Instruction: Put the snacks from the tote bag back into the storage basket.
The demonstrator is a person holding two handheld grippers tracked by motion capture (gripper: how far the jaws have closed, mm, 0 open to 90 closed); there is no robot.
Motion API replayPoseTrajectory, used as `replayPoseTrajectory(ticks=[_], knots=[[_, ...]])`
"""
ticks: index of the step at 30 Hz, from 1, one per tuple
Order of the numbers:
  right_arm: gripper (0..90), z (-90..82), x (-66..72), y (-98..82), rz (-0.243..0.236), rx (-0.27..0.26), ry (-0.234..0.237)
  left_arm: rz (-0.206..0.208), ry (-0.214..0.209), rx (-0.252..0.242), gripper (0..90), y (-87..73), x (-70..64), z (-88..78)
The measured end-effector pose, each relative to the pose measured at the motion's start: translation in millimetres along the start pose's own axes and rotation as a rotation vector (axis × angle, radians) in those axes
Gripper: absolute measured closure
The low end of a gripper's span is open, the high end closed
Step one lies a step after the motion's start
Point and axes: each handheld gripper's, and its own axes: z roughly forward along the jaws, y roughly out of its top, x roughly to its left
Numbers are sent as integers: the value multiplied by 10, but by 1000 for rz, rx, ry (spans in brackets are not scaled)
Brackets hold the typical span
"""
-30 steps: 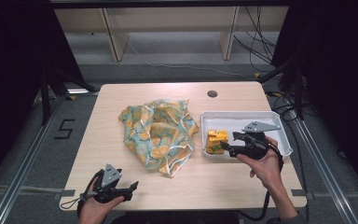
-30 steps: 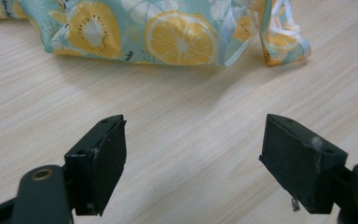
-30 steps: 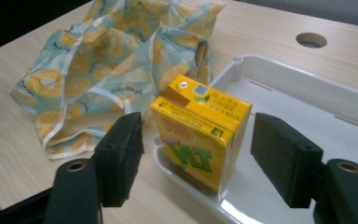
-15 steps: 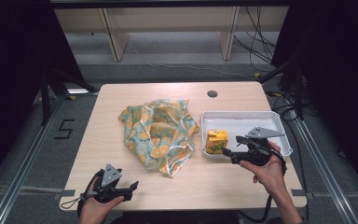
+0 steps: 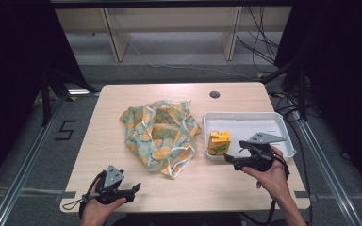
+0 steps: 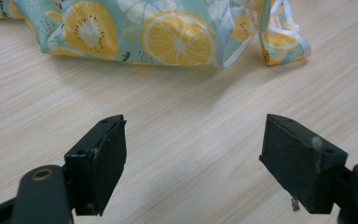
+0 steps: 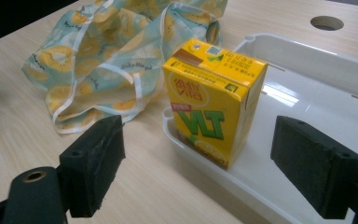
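1. Well, part of the yellow juice carton [image 7: 214, 105] is hidden from me: its foot sits below the rim of the white tray [image 5: 259, 123], and the carton's far sides face away.
2. My right fingers [image 7: 214, 172] have just been opening and now stand wide, one on each side of the carton, touching nothing; the carton stands upright in the tray's near left corner.
3. My left fingers [image 6: 209, 168] are spread wide over bare wood, holding nothing.
4. The fruit-print cloth bag [image 5: 162, 134] lies crumpled mid-bench, left of the tray; its inside is hidden in folds.
5. The bench [image 5: 122, 174] is pale wood with a round hole [image 5: 214, 94] at the back. Beyond it, shelving legs and cables stand in a dim room.
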Motion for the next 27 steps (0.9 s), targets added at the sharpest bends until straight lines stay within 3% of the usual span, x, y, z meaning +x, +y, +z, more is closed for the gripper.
replayPoseTrajectory(ticks=[1,3,4,6,7,9,12,13,14,15,16,18,20,21,22,23,24,25,26,27], knots=[[181,6,-7,-14,-14,-5,-3,-27,-3,-19,218,-10,-13,11],[180,14,-4,-52,-20,-4,-10,-3,1,-3,218,-13,9,-10],[180,4,15,-65,-3,17,-2,-35,5,-28,218,-14,-10,8],[179,16,26,-99,7,15,8,-20,-2,-17,218,-11,-5,-2],[179,26,26,-120,2,5,7,-36,5,-32,218,-14,-19,16],[179,29,13,-144,-15,10,-6,-23,-4,-18,217,-10,-13,14],[179,35,34,-165,-3,26,3,-35,-7,-20,217,-9,-26,20],[179,39,53,-186,3,33,4,12,-3,6,218,-5,-7,-1],[179,49,56,-199,-7,20,-3,-24,-7,-25,217,-11,-31,21],[179,43,49,-204,-17,32,0,7,-7,3,217,-10,-8,1],[179,47,75,-220,6,27,-2,0,-7,3,217,-13,-10,1],[179,55,61,-242,-17,31,7,-33,-7,-22,218,-17,-29,14],[176,47,98,-267,14,50,10,-16,-4,-20,217,-14,-19,8],[173,54,83,-284,-16,42,-5,-18,-5,-19,217,-14,-20,7],[173,46,111,-300,13,58,-4,-19,-5,-18,216,-14,-20,7],[172,58,92,-315,-15,45,7,-18,-5,-19,214,-15,-20,8],[172,51,102,-331,-17,53,-7,-18,-5,-19,214,-15,-20,8],[171,49,102,-345,-21,58,-7,10,-6,4,213,-12,-4,-6],[171,46,130,-364,8,62,-9,8,-7,4,214,-12,-7,-5],[171,44,106,-375,-18,66,3,9,-7,5,213,-12,-10,-5]])
